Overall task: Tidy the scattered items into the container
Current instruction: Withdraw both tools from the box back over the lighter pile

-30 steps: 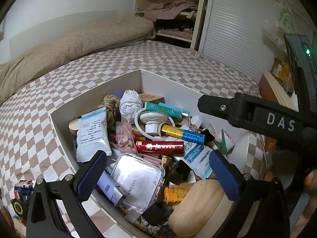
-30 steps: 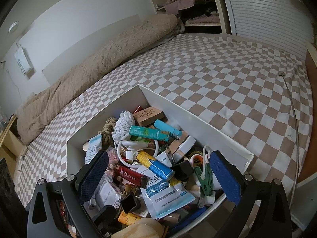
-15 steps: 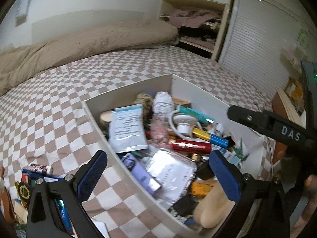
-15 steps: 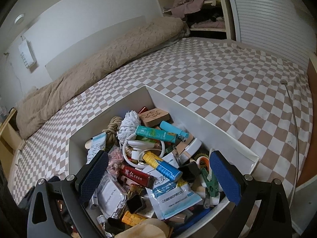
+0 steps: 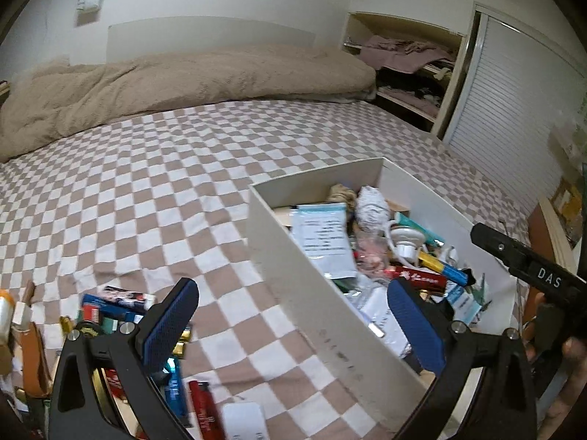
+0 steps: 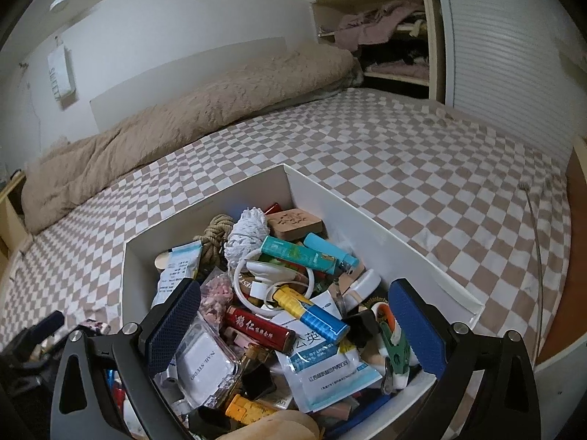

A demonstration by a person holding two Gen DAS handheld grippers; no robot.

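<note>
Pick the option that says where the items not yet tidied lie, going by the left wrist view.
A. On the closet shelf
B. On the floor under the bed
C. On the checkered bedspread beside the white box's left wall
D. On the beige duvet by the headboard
C: a loose pile of small items sits on the checkered bedspread outside the left wall of the white box, beneath the left gripper, whose jaws are open and empty.

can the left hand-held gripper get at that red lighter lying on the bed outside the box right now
Probably yes. The left hand-held gripper is open and empty, the red lighter lies just below it on the checked sheet, nothing covers it, and the white box stands aside.
</note>
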